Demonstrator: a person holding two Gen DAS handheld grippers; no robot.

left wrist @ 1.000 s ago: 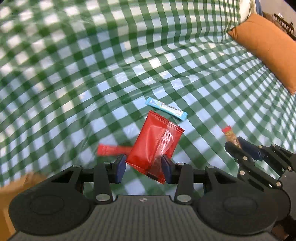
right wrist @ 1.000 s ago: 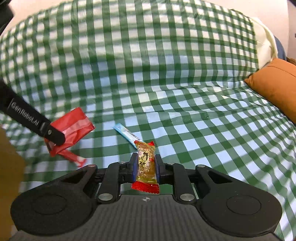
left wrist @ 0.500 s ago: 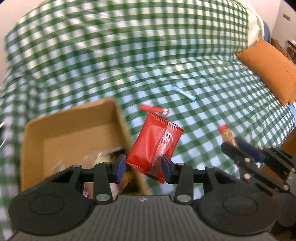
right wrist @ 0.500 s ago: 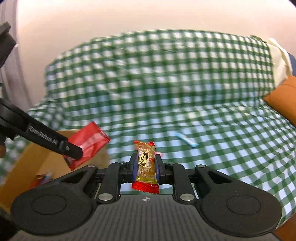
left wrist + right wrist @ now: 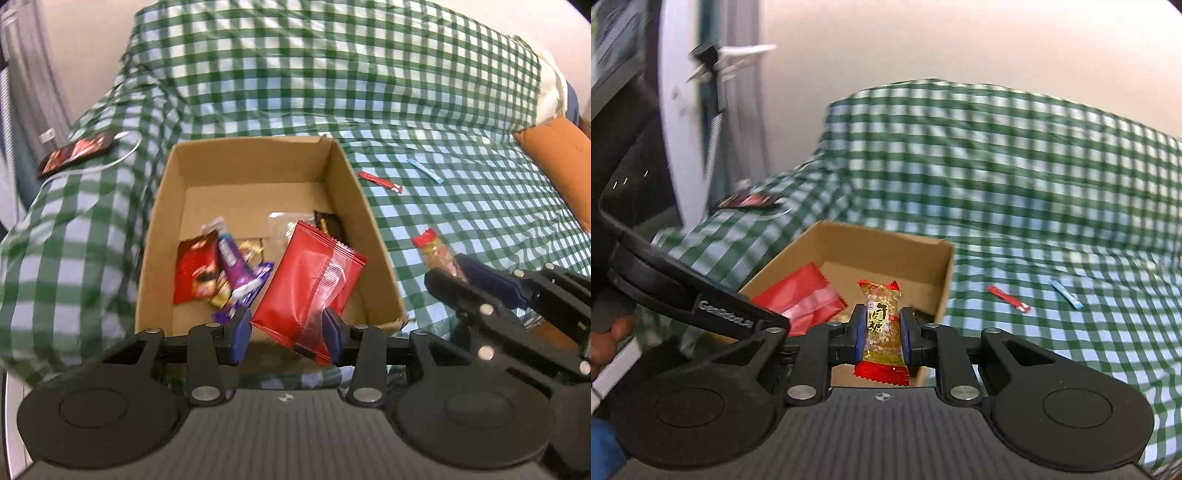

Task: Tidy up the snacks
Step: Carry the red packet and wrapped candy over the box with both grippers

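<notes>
Nearest to us, our left tongs (image 5: 288, 334) pinch a glossy red foil snack packet (image 5: 308, 288) over the near end of the open brown cardboard box (image 5: 251, 158), while our right tongs (image 5: 882, 334) clamp a clear peanut candy bar with red ends (image 5: 881, 325) by its right wall. Inside lie red and purple wrapped snacks (image 5: 221, 269). Beyond, on the green checked bedcover (image 5: 461, 206), rest a thin red stick sachet (image 5: 380, 182) and a thin blue stick sachet (image 5: 424, 170).
</notes>
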